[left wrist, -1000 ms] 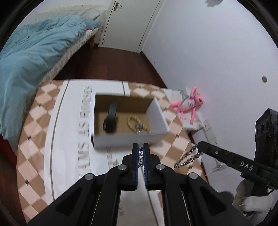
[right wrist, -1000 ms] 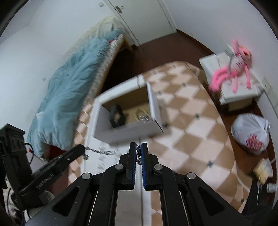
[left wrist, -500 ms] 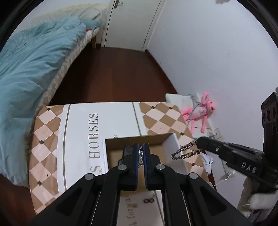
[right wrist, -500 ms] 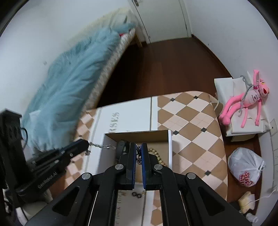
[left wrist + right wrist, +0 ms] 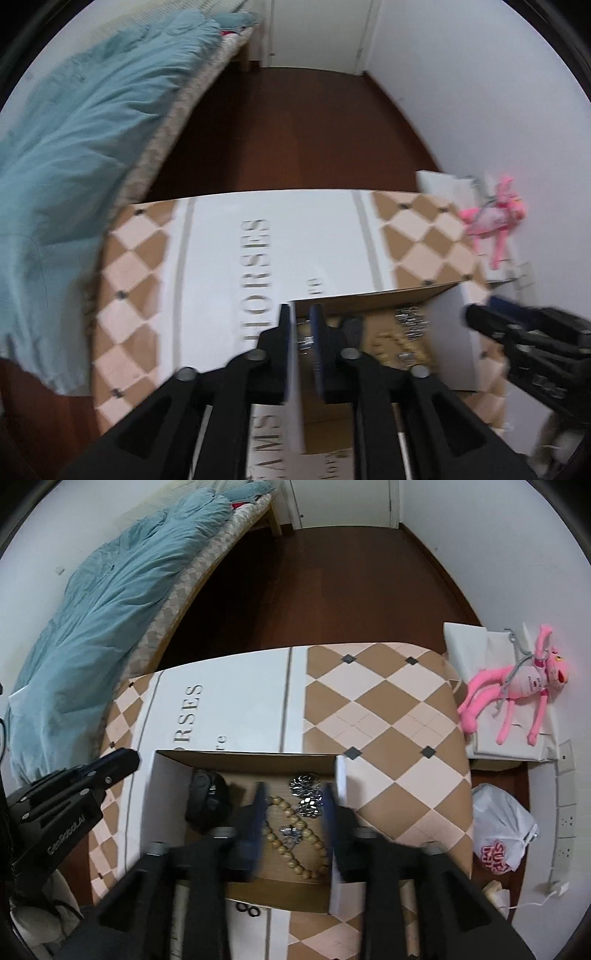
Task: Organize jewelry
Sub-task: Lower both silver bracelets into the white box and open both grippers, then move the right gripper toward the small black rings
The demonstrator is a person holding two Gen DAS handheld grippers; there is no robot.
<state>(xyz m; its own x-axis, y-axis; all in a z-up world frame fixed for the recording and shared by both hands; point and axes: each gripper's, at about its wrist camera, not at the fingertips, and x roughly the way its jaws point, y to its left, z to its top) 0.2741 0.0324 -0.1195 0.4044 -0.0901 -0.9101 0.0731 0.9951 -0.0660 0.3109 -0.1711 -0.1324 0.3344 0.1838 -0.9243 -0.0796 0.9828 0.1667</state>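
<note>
An open cardboard box (image 5: 173,775) sits on the table. Inside lie a silver chain (image 5: 306,797), a wooden bead bracelet (image 5: 299,845) and a black band (image 5: 207,797). My right gripper (image 5: 293,812) is open over the box, its jaws either side of the chain and beads, holding nothing. My left gripper (image 5: 300,325) is slightly open at the box's left wall (image 5: 295,387); a bit of chain (image 5: 304,341) shows blurred between its jaws. The chain also shows in the left wrist view (image 5: 410,321). The left gripper also shows in the right wrist view (image 5: 122,762), left of the box.
The table has a checkered cloth (image 5: 388,716) with a white lettered runner (image 5: 229,709). Two small black rings (image 5: 247,910) lie in front of the box. A bed with a teal duvet (image 5: 103,602) stands at left. A pink plush toy (image 5: 517,686) and a plastic bag (image 5: 502,834) lie at right.
Both grippers moved down over the box and opened. The chain they held stretched between them now lies in the box.
</note>
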